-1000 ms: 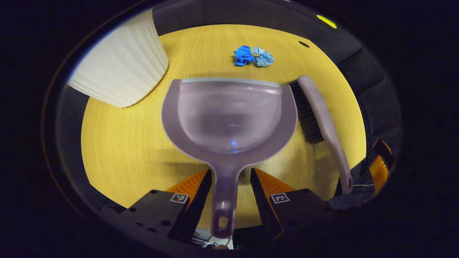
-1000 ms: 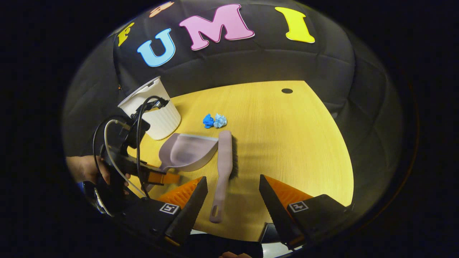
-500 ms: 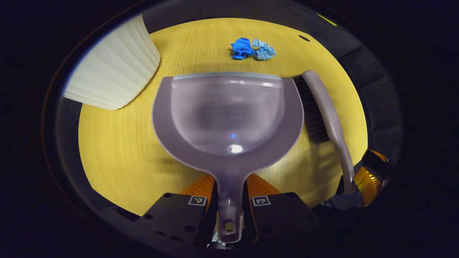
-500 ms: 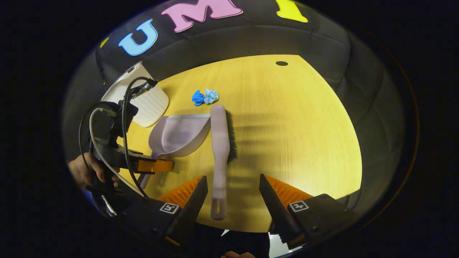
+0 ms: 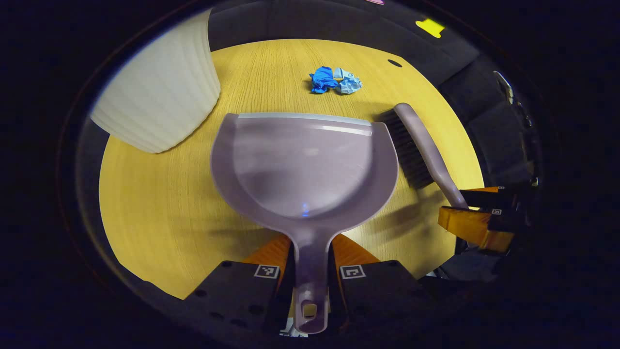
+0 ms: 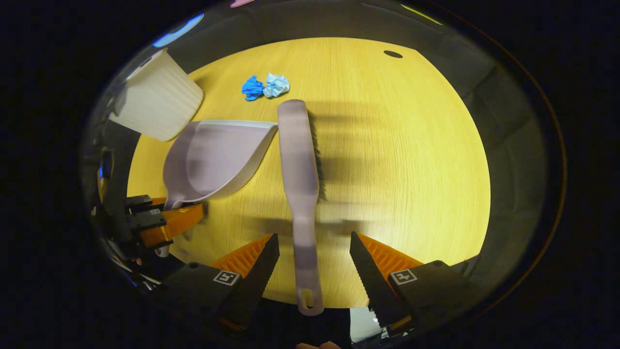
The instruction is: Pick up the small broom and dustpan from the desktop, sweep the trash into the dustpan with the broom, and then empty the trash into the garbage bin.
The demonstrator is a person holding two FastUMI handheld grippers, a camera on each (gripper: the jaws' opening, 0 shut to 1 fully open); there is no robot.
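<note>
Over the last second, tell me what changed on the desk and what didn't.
The left gripper closed on the dustpan handle. The right gripper moved in over the broom handle, which now lies between its open fingers, ungripped. The blue paper wads, the white bin and the broom stayed put.

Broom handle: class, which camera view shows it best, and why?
The right gripper view: the broom handle runs full length between the open right gripper. The left gripper view shows the broom at the side, its handle's end behind the right gripper.
</note>
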